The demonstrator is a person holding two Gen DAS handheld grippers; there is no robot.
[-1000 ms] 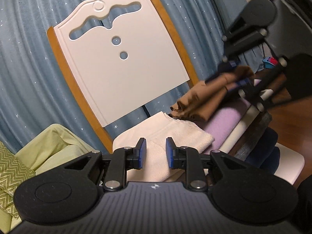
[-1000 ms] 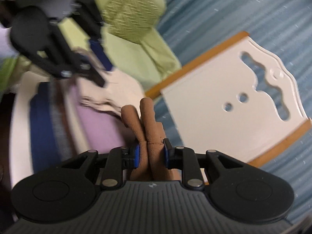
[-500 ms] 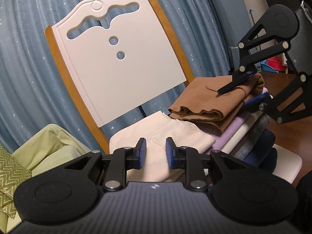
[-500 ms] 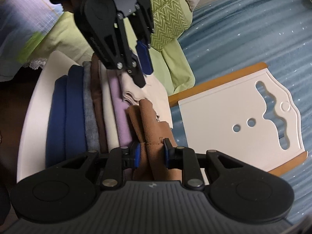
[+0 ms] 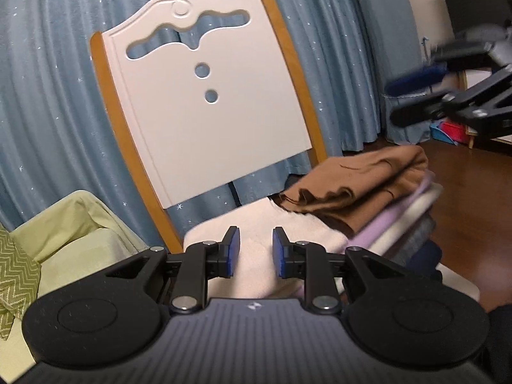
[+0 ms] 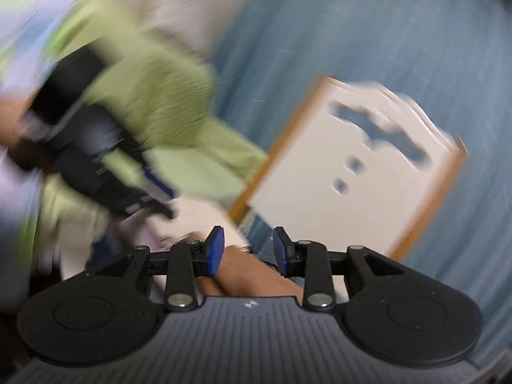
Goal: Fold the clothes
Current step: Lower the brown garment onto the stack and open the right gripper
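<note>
A folded brown garment (image 5: 358, 182) lies on top of a stack of folded clothes (image 5: 412, 224) on a white chair seat (image 5: 460, 284). A cream folded cloth (image 5: 256, 224) lies beside it, just ahead of my left gripper (image 5: 252, 249), which is open and empty. My right gripper (image 6: 246, 249) is open, lifted above the brown garment (image 6: 246, 275); it shows blurred at the right of the left wrist view (image 5: 422, 96). The left gripper shows blurred in the right wrist view (image 6: 153, 192).
The white chair back with orange edges (image 5: 208, 96) stands behind the stack, with a blue curtain (image 5: 48, 96) behind it. Green bedding and a zigzag cushion (image 5: 19, 275) lie at left. Wooden floor (image 5: 473, 192) is at right.
My right gripper opened and let go of the brown garment, which now rests on the stack. The right gripper lifted away up and right, moving fast. The left gripper stayed open and barely moved.
</note>
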